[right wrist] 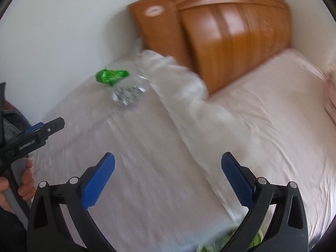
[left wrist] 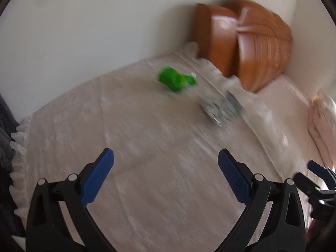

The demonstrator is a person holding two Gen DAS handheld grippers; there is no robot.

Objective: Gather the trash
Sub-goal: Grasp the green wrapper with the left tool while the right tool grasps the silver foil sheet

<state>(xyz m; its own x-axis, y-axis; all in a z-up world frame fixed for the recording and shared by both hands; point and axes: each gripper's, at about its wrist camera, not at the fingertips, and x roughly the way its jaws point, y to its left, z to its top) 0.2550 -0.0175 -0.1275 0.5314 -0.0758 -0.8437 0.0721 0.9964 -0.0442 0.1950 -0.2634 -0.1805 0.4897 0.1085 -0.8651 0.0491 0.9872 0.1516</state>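
A crumpled green wrapper (left wrist: 176, 80) lies on the white bedspread (left wrist: 130, 138) near the wall; it also shows in the right wrist view (right wrist: 111, 76). A crumpled silvery wrapper (left wrist: 220, 107) lies just right of it and shows in the right wrist view (right wrist: 127, 95) too. My left gripper (left wrist: 166, 169) is open and empty, well short of both pieces. My right gripper (right wrist: 168, 172) is open and empty over the bedspread (right wrist: 136, 157). The left gripper's fingers (right wrist: 47, 129) show at the left edge of the right wrist view. The frames are motion-blurred.
A wooden headboard (left wrist: 247, 48) stands against the white wall at the far end. A pink sheet (right wrist: 273, 109) covers the bed's right part, with a pink pillow (left wrist: 321, 121). Something green and white (right wrist: 252, 239) shows behind the right gripper's lower finger. Dark fabric (left wrist: 6, 138) hangs left.
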